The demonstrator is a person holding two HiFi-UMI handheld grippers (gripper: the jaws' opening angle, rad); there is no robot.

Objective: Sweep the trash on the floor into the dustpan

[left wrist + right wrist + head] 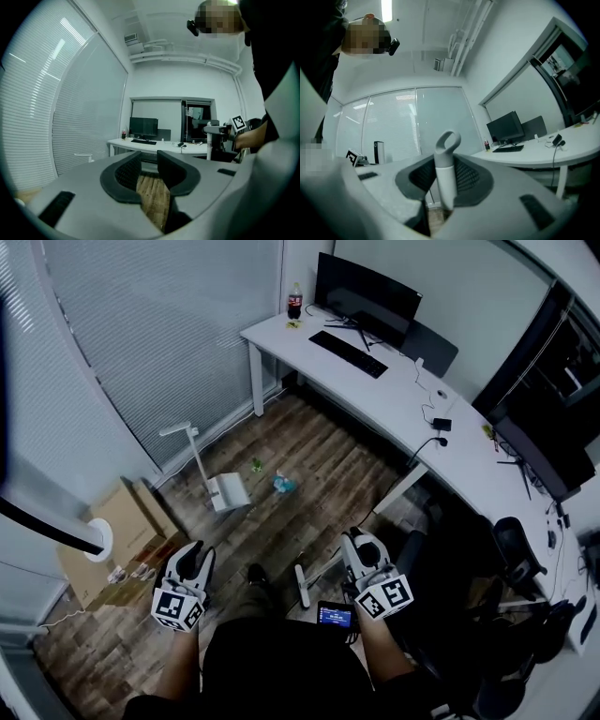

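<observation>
My left gripper is half open and empty. The dustpan stands untouched ahead, with trash just beside it, unswept. My right gripper clamps the broom handle. Sweeping isn't started.

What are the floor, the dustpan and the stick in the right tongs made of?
Floor: wood or wood-look planks, matte; grain and seams show. Dustpan: probably plastic; smooth, plain white. Stick: probably plastic, maybe painted metal; smooth white tube, grey loop on top.
</observation>
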